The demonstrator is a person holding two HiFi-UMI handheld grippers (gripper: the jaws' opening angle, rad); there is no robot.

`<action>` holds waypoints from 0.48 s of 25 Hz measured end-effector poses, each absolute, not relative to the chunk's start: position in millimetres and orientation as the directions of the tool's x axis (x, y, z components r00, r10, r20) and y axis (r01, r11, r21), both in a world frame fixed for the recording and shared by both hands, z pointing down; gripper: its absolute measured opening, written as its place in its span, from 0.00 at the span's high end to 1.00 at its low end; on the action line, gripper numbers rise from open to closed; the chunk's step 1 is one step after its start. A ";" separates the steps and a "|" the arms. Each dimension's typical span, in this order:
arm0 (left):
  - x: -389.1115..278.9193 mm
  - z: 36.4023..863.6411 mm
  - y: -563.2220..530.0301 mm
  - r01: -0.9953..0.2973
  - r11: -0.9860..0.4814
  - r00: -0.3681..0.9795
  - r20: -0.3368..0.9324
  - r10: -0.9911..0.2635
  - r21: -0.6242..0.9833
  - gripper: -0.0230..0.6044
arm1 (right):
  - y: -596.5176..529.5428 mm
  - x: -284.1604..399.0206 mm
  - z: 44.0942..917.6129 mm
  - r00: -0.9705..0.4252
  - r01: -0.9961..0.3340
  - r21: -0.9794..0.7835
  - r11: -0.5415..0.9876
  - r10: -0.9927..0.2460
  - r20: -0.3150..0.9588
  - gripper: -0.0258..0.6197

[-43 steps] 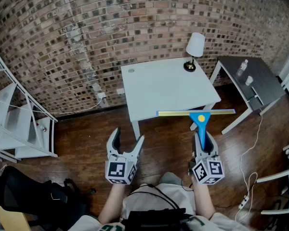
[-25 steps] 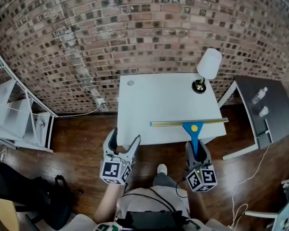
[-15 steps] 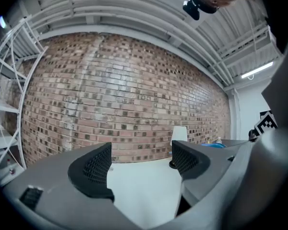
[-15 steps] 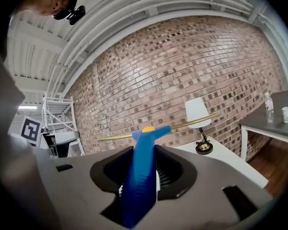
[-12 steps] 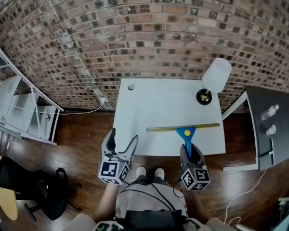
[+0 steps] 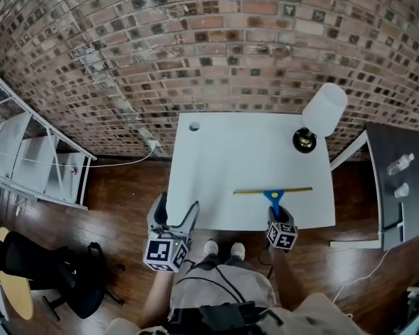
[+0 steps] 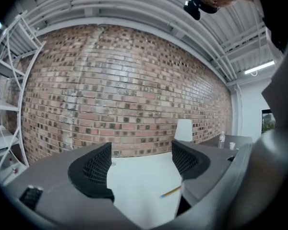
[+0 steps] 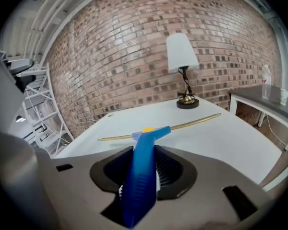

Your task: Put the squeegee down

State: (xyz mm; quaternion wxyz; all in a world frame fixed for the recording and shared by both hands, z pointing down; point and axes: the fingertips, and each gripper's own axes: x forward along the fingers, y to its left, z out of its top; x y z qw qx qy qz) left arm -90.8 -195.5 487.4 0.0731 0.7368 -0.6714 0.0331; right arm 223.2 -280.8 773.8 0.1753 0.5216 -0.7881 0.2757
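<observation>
— Blue-handled squeegee (image 6: pixel 273 192), where's it sitting right now?

— Over the white table (image 6: pixel 230 152), near its front edge, yellowish blade running side to side. The right gripper (image 6: pixel 277 216) is clamped tight on the blue handle, reaching in from just off that front edge. Can't tell if the blade actually touches the tabletop tbh.

— And the other one?

— The left gripper (image 6: pixel 176 211) hangs off the table's front left corner, jaws spread wide with nothing in them, just tabletop showing through the gap.

— Anything else on the table?

— A lamp (image 6: pixel 320 117) with a white shade at the back right corner, well clear of the squeegee. Brick wall (image 6: pixel 195 47) behind the table.
</observation>
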 end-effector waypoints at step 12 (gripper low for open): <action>-101.8 505.9 -205.7 -0.992 -0.081 0.096 0.156 -0.983 0.098 0.35 | -279.7 235.0 833.3 -0.266 -0.947 -0.089 0.309 -0.597 0.757 0.54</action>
